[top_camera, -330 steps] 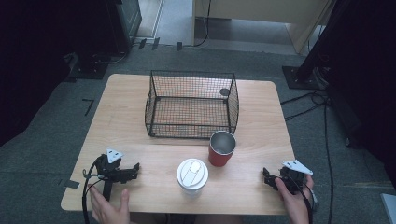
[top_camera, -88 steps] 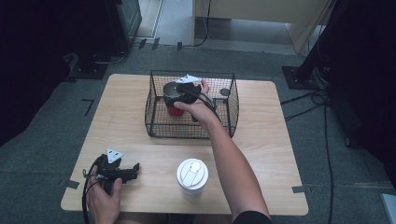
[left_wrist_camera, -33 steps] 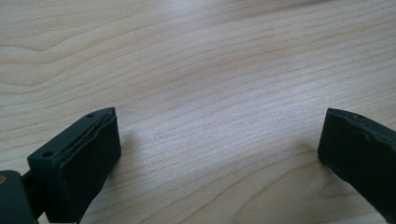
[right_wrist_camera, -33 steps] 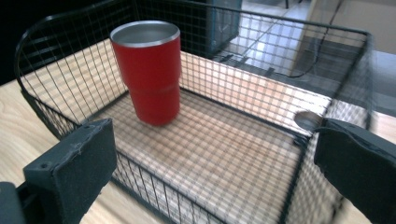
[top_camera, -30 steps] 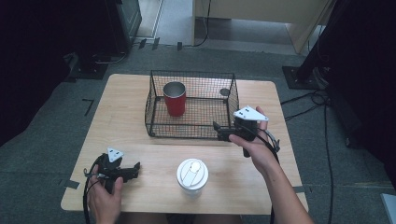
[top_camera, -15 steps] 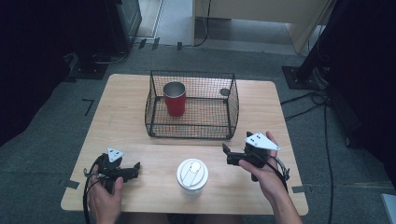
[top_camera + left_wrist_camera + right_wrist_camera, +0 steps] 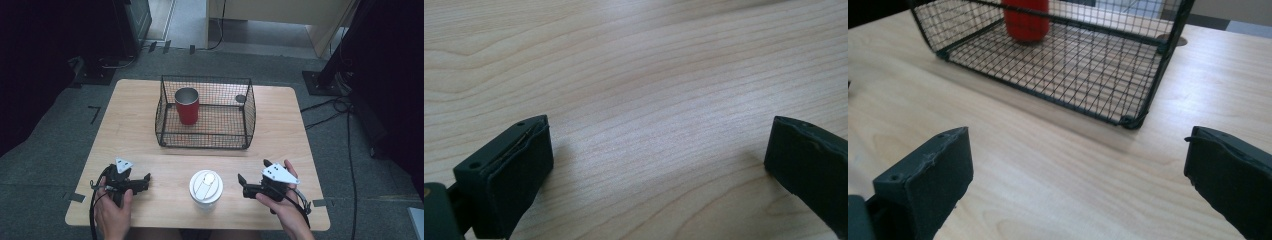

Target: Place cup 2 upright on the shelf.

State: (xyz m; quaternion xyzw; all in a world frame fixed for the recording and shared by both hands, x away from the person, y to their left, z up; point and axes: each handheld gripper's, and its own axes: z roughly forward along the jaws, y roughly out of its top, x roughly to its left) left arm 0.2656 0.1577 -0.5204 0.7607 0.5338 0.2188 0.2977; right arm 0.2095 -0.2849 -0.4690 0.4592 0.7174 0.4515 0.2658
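- Your right gripper [image 7: 243, 184] was near the front edge of the table [image 7: 135, 125], just to the right of the white cup [image 7: 205, 187]. It was close to the cup but not touching it.
- Its two jaws were spread wide apart, and nothing sat between them. In the right gripper view you could see bare wood in the gap.
- Your right hand [image 7: 285, 210] held that gripper from behind, with its cable hanging by your wrist.
- The white cup stood up straight with its lid on, in the middle of the front part of the table, between your two grippers.
- Your left gripper [image 7: 145, 179] was at the front left of the table. Its jaws were wide apart too, with only wood between them in the left gripper view.
- Your left hand [image 7: 112, 212] held it low, right down by the table top.
- The red cup [image 7: 187, 106] stood up straight inside the wire basket [image 7: 250, 107], at the back left of it.
- The basket sat at the back middle of the table, well apart from both grippers.
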